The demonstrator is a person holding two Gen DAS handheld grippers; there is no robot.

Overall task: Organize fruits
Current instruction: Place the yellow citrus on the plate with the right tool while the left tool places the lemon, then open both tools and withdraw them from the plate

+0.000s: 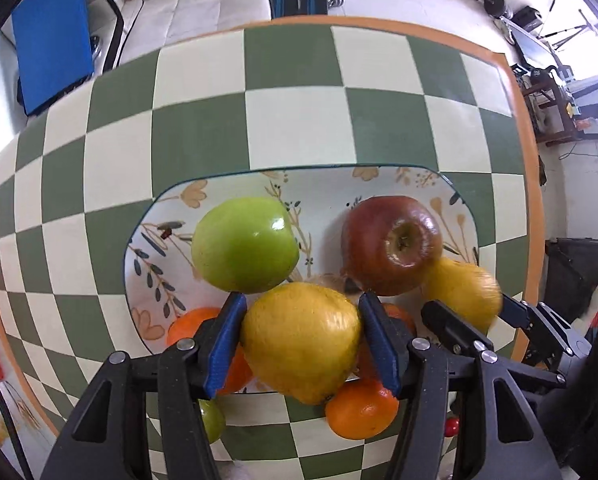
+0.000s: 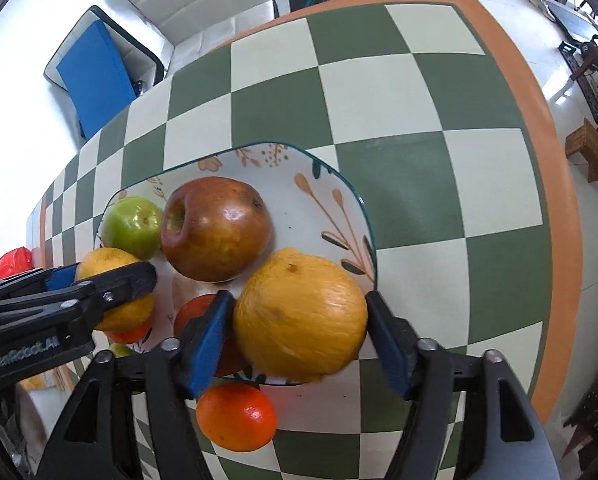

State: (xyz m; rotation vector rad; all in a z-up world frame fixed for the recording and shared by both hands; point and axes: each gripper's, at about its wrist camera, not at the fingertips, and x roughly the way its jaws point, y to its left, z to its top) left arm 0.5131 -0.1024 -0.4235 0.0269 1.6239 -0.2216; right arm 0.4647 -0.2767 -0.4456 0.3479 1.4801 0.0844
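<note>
My left gripper (image 1: 303, 300) is shut on a yellow lemon (image 1: 301, 344) above the near edge of a floral plate (image 1: 299, 171). Beside it, my right gripper (image 2: 299, 298) is shut on a larger yellow-orange citrus (image 2: 299, 316) over the same plate (image 2: 341, 178). A green apple (image 1: 245, 244) and a red apple (image 1: 391, 244) lie on the plate behind them, with an orange (image 1: 187, 326) partly hidden. Another orange (image 2: 237, 416) rests on the cloth just off the plate's near rim. Each wrist view shows the other gripper (image 1: 469, 304) (image 2: 113, 272) holding its fruit.
A green-and-cream checkered cloth (image 1: 299, 120) with an orange border covers the table. A small green fruit (image 1: 213, 420) lies off the plate, under my left gripper. A blue-seated chair (image 2: 95, 80) and white sofa (image 2: 195, 4) stand beyond the far edge. A red bag (image 2: 11, 260) is at the left.
</note>
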